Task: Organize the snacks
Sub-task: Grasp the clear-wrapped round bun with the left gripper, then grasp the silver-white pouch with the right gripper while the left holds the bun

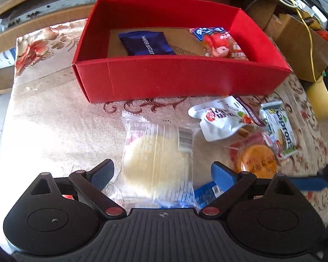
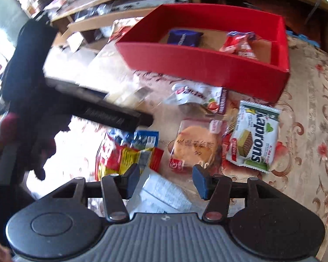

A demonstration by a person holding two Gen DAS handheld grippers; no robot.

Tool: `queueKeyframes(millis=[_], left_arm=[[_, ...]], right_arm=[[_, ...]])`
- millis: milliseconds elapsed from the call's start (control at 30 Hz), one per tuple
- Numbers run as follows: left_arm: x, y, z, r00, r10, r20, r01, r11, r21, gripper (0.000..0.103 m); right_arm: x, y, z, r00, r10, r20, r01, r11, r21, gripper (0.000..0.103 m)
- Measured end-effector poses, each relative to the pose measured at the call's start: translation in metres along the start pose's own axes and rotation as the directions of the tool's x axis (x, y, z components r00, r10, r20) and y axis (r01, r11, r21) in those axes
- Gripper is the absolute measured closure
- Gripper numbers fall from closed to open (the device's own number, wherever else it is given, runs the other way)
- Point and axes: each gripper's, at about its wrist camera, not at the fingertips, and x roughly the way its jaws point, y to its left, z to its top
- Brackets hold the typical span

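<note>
A red box (image 1: 175, 80) (image 2: 199, 59) stands at the far side of the table and holds a dark blue wafer biscuit pack (image 1: 145, 43) and a red-and-white pack (image 1: 220, 42). My left gripper (image 1: 161, 172) is open, its fingers either side of a clear pack with a pale round cake (image 1: 157, 159); whether they touch it I cannot tell. My right gripper (image 2: 166, 179) is open and empty above a white pack (image 2: 161, 194). Loose on the table lie an orange cake pack (image 2: 194, 148), a green Kaprons wafer pack (image 2: 253, 133), a white pouch (image 2: 196, 96) and a red-yellow-blue bag (image 2: 129, 152).
The table has a floral cloth (image 1: 54, 120). The left gripper's black body (image 2: 54, 91) crosses the left of the right wrist view. Wooden shelves (image 1: 43, 17) and cardboard boxes (image 1: 299, 41) with cables stand behind the table.
</note>
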Motion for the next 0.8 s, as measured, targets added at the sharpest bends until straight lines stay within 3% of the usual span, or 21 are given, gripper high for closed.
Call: queueKeyframes(millis=[67, 200, 300, 500, 800], left_arm=[[0.003, -0.001, 0.001, 1.000, 0.002, -0.004, -0.002, 1.000, -0.013, 0.009], [0.003, 0.000, 0.004, 1.000, 0.015, -0.002, -0.015, 0.999, -0.035, 0.035], [0.000, 0.005, 0.003, 1.000, -0.006, 0.003, 0.006, 0.998, -0.060, 0.036], [-0.009, -0.002, -0.005, 1.000, 0.010, 0.025, -0.010, 1.000, -0.010, 0.037], [-0.025, -0.007, -0.013, 0.998, -0.014, 0.053, 0.015, 1.000, -0.006, 0.037]], right_arm=[[0.004, 0.001, -0.003, 1.000, 0.004, -0.023, -0.005, 1.000, -0.025, 0.051], [0.010, 0.006, -0.011, 0.998, 0.000, -0.069, -0.006, 0.997, -0.073, 0.051], [0.012, 0.012, -0.020, 0.995, -0.010, -0.101, -0.002, 0.993, -0.118, 0.051], [0.002, 0.016, -0.037, 0.992, -0.019, -0.125, -0.003, 0.985, -0.170, 0.049], [-0.015, 0.004, -0.048, 0.994, -0.054, -0.095, 0.045, 0.995, -0.093, 0.047]])
